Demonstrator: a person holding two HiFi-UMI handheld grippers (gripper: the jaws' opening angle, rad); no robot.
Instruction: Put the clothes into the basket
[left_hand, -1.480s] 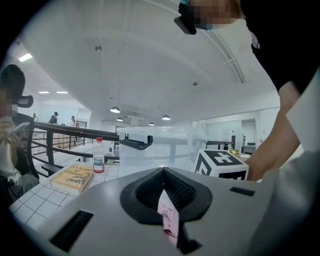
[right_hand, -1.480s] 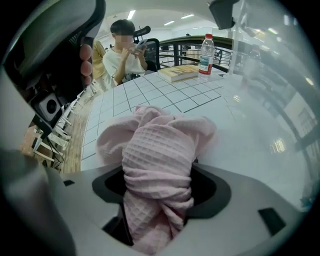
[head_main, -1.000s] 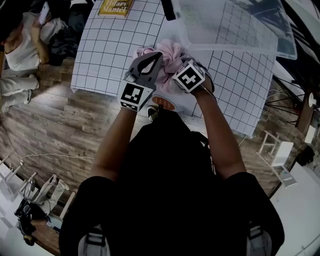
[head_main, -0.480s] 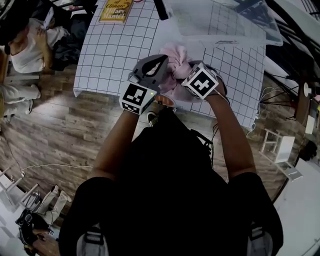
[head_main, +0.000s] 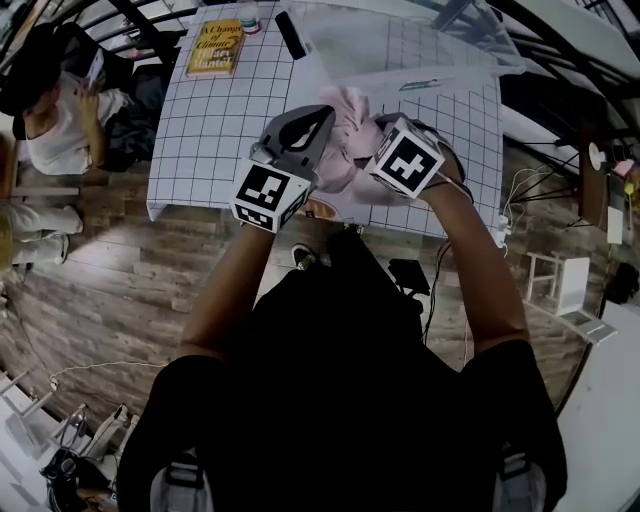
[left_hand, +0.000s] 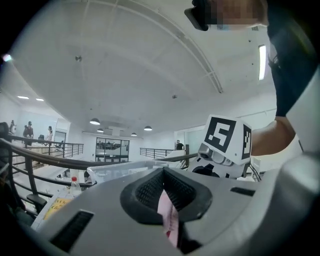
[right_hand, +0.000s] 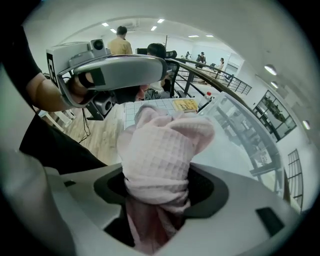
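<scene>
A pink waffle-weave cloth (head_main: 347, 135) hangs bunched between my two grippers, above the near edge of the grid-covered table (head_main: 215, 130). My left gripper (head_main: 312, 125) is shut on a thin edge of the cloth (left_hand: 168, 220). My right gripper (right_hand: 159, 192) points steeply down and is shut on a thick bundle of the cloth (right_hand: 160, 150). In the head view its marker cube (head_main: 405, 160) hides the jaws. The basket, a clear plastic bin (head_main: 430, 78), stands on the far side of the table beyond the cloth.
A yellow book (head_main: 213, 47), a small bottle (head_main: 250, 15) and a black bar-shaped object (head_main: 291, 35) lie at the table's far left. A person (head_main: 60, 110) sits on the floor left of the table. A railing (left_hand: 40, 155) runs behind.
Both grippers have risen together with the pink cloth, lifting it off the table. Their grips are unchanged.
</scene>
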